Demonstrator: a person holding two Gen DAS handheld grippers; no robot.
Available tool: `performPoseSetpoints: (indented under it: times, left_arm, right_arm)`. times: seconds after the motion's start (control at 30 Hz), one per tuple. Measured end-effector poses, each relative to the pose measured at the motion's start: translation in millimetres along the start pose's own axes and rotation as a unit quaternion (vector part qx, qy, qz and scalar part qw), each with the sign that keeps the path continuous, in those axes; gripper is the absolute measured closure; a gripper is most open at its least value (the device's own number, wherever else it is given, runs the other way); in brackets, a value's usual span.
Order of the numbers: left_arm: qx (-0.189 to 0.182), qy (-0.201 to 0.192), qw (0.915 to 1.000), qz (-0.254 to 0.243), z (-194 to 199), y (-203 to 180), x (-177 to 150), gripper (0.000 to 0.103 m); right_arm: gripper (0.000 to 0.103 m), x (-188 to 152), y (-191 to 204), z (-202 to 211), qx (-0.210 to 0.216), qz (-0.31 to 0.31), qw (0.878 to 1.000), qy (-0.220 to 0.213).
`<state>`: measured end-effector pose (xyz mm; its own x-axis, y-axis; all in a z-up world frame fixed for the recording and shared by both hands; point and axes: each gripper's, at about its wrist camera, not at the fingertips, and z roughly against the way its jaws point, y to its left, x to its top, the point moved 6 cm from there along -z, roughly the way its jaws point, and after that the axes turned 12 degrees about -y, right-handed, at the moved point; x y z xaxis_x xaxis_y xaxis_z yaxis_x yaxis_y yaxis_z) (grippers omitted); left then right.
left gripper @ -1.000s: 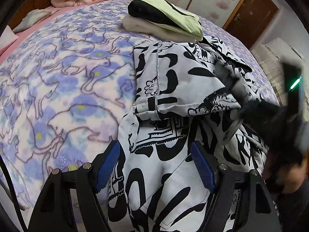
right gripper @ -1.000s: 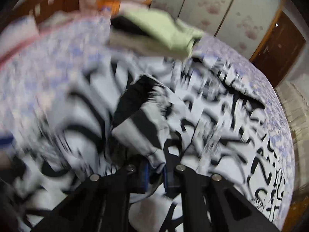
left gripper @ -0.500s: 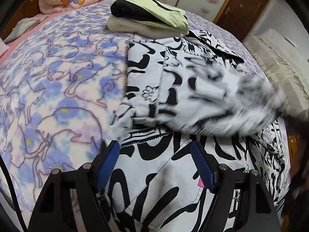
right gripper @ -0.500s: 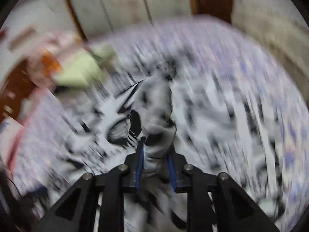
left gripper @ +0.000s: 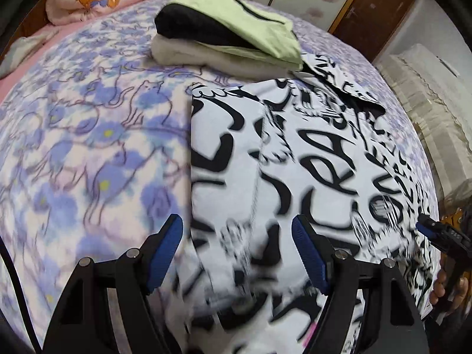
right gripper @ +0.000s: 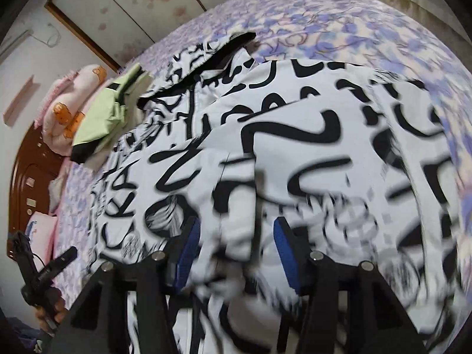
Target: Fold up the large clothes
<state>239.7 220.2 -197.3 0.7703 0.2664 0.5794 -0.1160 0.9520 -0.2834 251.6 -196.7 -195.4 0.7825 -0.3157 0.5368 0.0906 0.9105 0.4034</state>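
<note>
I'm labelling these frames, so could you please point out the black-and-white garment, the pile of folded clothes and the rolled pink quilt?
black-and-white garment (left gripper: 309,159): left wrist view, on its flat middle.
pile of folded clothes (left gripper: 259,26): left wrist view, on the green top layer.
rolled pink quilt (right gripper: 63,109): right wrist view, on its side.

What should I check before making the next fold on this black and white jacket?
1. Left gripper open, nothing held: ok.
2. Right gripper open, nothing held: ok.
3. Jacket lies on the bed with its left edge folded straight: ok.
4. Near hem flat: cannot tell, blurred.
5. Folded pile clear of the jacket: not ok, the jacket's top reaches it.
6. Both grippers apart from each other: ok.
</note>
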Motion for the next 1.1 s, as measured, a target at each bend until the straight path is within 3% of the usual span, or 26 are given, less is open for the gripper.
performPoseSetpoints:
  times: [0.2,0.33,0.4,0.43,0.47,0.5,0.6,0.73,0.87,1.03,1.1]
  left_arm:
    - [0.005,0.057,0.9977,0.036,-56.7,36.7,18.3,0.028]
    - [-0.023,0.078,0.9943,0.069,-81.0,47.7,17.8,0.028]
    - [-0.031,0.073,0.9939,0.077,-84.5,48.6,20.0,0.028]
    - [-0.037,0.069,0.9934,0.084,-85.8,47.9,21.9,0.029]
    - [-0.042,0.066,0.9931,0.087,-85.6,46.7,23.2,0.043]
    - [-0.051,0.061,0.9928,0.09,-85.6,44.4,25.5,0.072]
    - [-0.04,0.037,0.9949,0.084,-82.0,36.6,36.7,0.09]
    - [-0.009,-0.002,0.9994,0.033,-81.9,20.5,46.5,0.093]
    - [0.025,-0.002,0.9997,-0.002,-96.1,15.3,40.3,0.093]
    - [0.062,-0.013,0.9972,-0.04,-89.3,8.9,42.8,0.091]
    - [0.076,-0.015,0.9954,-0.056,-79.2,6.2,43.7,0.08]
  right_arm:
    - [0.051,5.0,4.1,-50.2,0.009,0.0,0.999,0.044]
    - [0.051,3.0,11.7,-53.3,0.024,0.014,0.999,0.034]
    - [0.075,3.7,16.9,-51.9,0.021,0.043,0.999,0.026]
    - [0.075,5.4,19.5,-51.5,0.017,0.056,0.998,0.023]
    - [0.076,8.6,21.8,-49.0,0.01,0.071,0.997,0.012]
    - [0.076,12.9,24.4,-44.6,0.005,0.083,0.997,-0.002]
    - [0.076,36.6,34.3,-27.9,0.004,0.098,0.993,-0.066]
    - [0.077,51.8,30.0,-39.9,-0.031,0.11,0.989,-0.094]
    - [0.076,32.5,19.4,-83.7,-0.073,0.137,0.987,-0.039]
    - [0.069,31.1,27.0,-70.6,-0.104,0.147,0.983,-0.031]
    - [0.069,32.6,29.9,-52.1,-0.106,0.149,0.982,-0.045]
